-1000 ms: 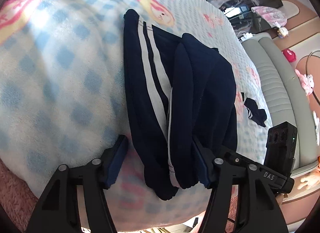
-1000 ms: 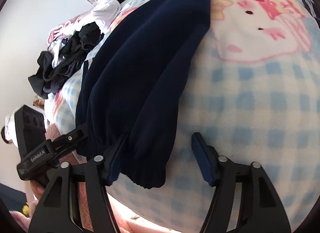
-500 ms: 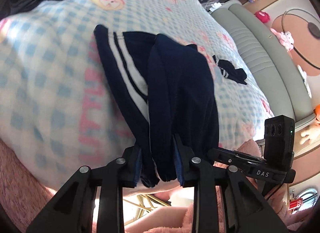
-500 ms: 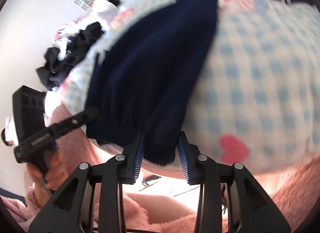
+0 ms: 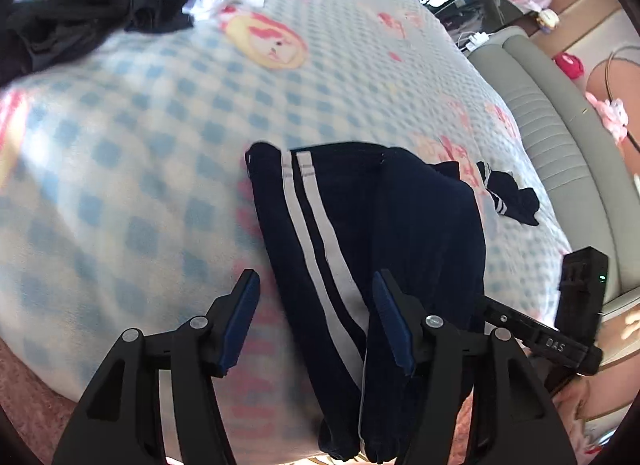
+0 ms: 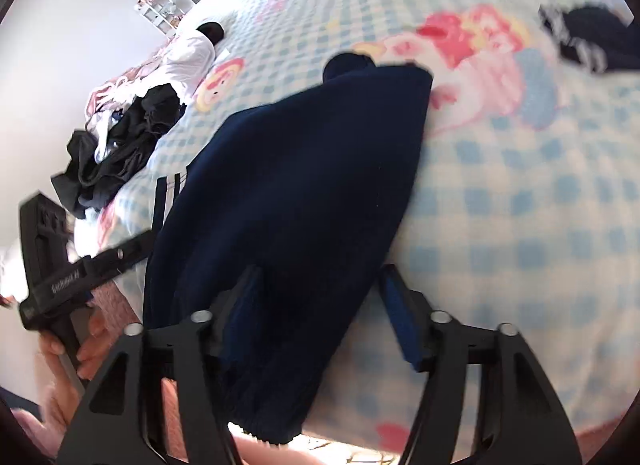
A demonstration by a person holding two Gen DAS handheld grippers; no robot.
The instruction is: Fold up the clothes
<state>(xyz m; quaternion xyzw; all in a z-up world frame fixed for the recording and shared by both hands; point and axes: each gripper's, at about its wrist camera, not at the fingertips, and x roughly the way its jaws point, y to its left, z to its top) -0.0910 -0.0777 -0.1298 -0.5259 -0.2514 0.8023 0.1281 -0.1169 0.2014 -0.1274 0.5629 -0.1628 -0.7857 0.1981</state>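
Trousers: we see the navy trousers (image 5: 360, 233) folded on the checked bed blanket (image 5: 140, 145).
Left tool (image 5: 316, 317): our fingers spread, straddling the striped leg.
Right tool (image 6: 320, 301): spread over the cuff.

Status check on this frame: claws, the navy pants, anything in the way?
Left claw open, right claw open, both straddling the navy pants. Pants flat on the checked blanket, unheld. Small dark garment lies apart.

Navy track pants (image 5: 372, 233) with 2 white side stripes lay folded lengthwise on the checked blanket (image 5: 132, 169), their cuffs overhanging its near edge.
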